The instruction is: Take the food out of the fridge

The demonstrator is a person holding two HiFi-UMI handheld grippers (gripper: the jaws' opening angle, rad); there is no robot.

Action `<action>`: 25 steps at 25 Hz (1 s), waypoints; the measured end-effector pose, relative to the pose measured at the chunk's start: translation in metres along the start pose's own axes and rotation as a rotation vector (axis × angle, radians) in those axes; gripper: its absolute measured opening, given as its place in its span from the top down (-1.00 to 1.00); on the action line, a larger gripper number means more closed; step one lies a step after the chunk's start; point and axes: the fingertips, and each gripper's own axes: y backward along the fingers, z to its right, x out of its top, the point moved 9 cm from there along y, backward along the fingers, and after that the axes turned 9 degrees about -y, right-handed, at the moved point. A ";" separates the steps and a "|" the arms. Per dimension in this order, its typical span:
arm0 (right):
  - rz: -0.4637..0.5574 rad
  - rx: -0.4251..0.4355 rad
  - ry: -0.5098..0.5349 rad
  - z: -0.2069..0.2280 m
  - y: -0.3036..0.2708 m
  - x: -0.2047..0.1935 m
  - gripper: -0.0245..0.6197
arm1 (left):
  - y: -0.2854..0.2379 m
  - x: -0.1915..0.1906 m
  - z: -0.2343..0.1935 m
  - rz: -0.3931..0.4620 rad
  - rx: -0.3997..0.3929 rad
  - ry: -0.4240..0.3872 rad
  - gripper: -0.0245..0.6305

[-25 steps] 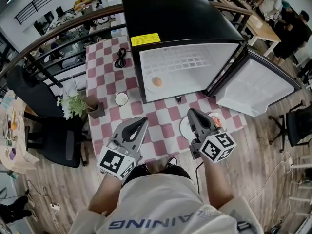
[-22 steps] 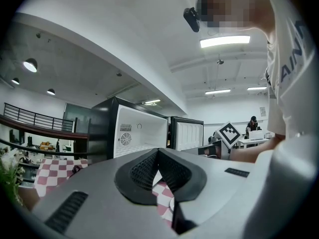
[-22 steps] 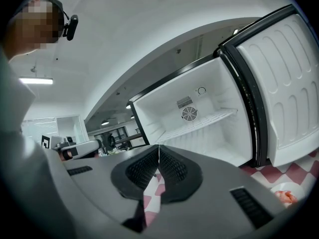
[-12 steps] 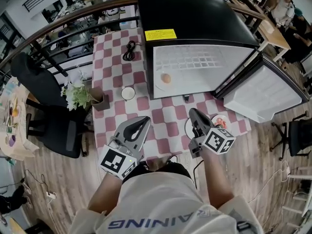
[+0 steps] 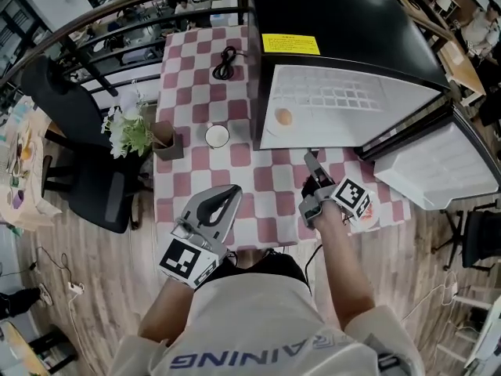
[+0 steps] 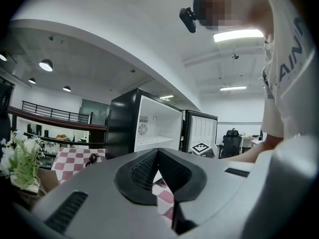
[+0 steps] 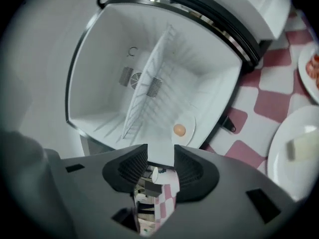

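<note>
A black fridge (image 5: 337, 30) stands open on the checked table (image 5: 188, 92), its door (image 5: 438, 163) swung out to the right. Inside, a round orange-tan food item (image 5: 283, 117) lies on the white floor; in the right gripper view this food item (image 7: 179, 130) rests on a small white dish. My right gripper (image 5: 311, 165) is rolled on its side just in front of the opening. Seen along its own jaws, the right gripper (image 7: 160, 153) is opening, with nothing between the pads. My left gripper (image 5: 232, 191) hovers over the table's near edge. That left gripper (image 6: 157, 152) is shut and empty.
A white plate (image 7: 294, 148) with a pale piece lies right of the right gripper, beside a plate of red food (image 7: 313, 66). A white cup (image 5: 217, 136), a potted plant (image 5: 133, 135), a black cable (image 5: 228, 61) and a black chair (image 5: 86, 171) are to the left.
My right gripper has dropped toward the table, rolled onto its side and opened its jaws. The left gripper has shifted slightly and stays shut.
</note>
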 end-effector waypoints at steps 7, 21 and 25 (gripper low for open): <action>0.018 -0.031 -0.280 0.044 -0.052 0.013 0.44 | -0.002 -0.011 -0.004 -0.035 0.030 0.021 0.91; 0.025 -0.163 -0.334 0.072 -0.112 0.021 0.44 | 0.002 -0.027 -0.014 -0.091 0.093 0.035 0.91; 0.023 -0.162 -0.348 0.070 -0.119 0.022 0.44 | -0.002 -0.026 -0.013 -0.104 0.088 0.063 0.91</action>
